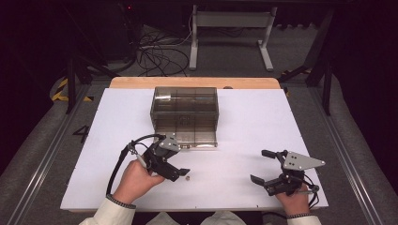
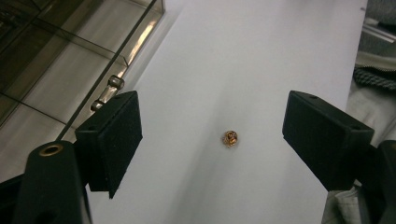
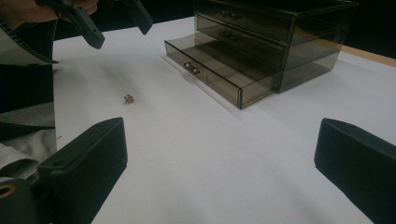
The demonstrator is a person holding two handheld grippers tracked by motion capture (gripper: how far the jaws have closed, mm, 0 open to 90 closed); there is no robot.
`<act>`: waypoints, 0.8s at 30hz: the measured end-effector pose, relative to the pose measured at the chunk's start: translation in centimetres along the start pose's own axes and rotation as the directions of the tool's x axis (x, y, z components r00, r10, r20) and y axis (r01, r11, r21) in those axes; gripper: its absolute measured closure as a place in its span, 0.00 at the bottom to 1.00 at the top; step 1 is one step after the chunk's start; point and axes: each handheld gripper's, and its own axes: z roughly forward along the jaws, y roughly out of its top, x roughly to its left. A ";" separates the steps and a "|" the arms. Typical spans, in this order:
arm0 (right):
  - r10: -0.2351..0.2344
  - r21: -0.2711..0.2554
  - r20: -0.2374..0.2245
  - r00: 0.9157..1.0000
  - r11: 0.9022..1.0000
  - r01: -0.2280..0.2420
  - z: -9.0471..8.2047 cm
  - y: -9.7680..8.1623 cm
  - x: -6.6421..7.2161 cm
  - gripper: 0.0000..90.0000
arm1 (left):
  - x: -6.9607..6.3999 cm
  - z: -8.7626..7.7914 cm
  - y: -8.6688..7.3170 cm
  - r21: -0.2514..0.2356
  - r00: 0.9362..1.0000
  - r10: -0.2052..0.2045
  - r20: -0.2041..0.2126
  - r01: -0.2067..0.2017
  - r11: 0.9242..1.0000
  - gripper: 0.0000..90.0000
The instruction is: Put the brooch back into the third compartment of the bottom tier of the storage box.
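You have one small, round, gold-brown metal bead (image 2: 230, 137) on the white surface (image 1: 244, 126), two hand-held grippers, and one smoked, see-through plastic drawer chest (image 1: 185, 104) with three drawers.

The bead looks knobbly and shiny, with darker flecks across its gold face, and it lies alone on bare surface, in front of the chest's open bottom drawer (image 3: 219, 74) and well apart from it.

Your left hand-held gripper (image 1: 182, 170) hangs just beside the bead, on the side away from the chest's right end, tilted down toward it. In the left gripper view the bead sits on the surface between the two black pads (image 2: 119, 140), touching neither; the jaws stand well apart and hold nothing.

Your right hand-held gripper (image 1: 263, 165) rests far from the bead, near the front edge of the surface and beyond the chest's right end. Its jaws are spread wide with only bare surface between them, and it holds nothing.

The bottom drawer is pulled out toward you, and you can see dividers inside it and a small metal knob (image 3: 192, 68) on its front; the two drawers above are pushed in. Nothing lies between the bead and the open drawer. A wooden strip (image 1: 195, 82) runs behind the chest, and a white frame stand (image 1: 232, 33) and loose black cables (image 1: 157, 54) are on the floor beyond it.
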 end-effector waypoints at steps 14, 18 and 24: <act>-0.001 0.001 -0.002 1.000 1.000 0.001 0.0 0.0 0.0 0.04 | -0.1 2.1 0.1 0.121 1.000 0.004 0.025 -0.006 0.993 0.28; -0.001 0.002 -0.003 1.000 1.000 0.001 0.0 0.0 0.0 0.04 | -0.2 2.8 0.1 0.152 0.999 0.010 0.049 -0.018 0.988 0.30; -0.001 0.003 -0.004 1.000 1.000 0.001 0.0 0.0 0.0 0.04 | -0.6 3.3 0.2 0.174 0.997 0.031 0.068 -0.043 0.984 0.36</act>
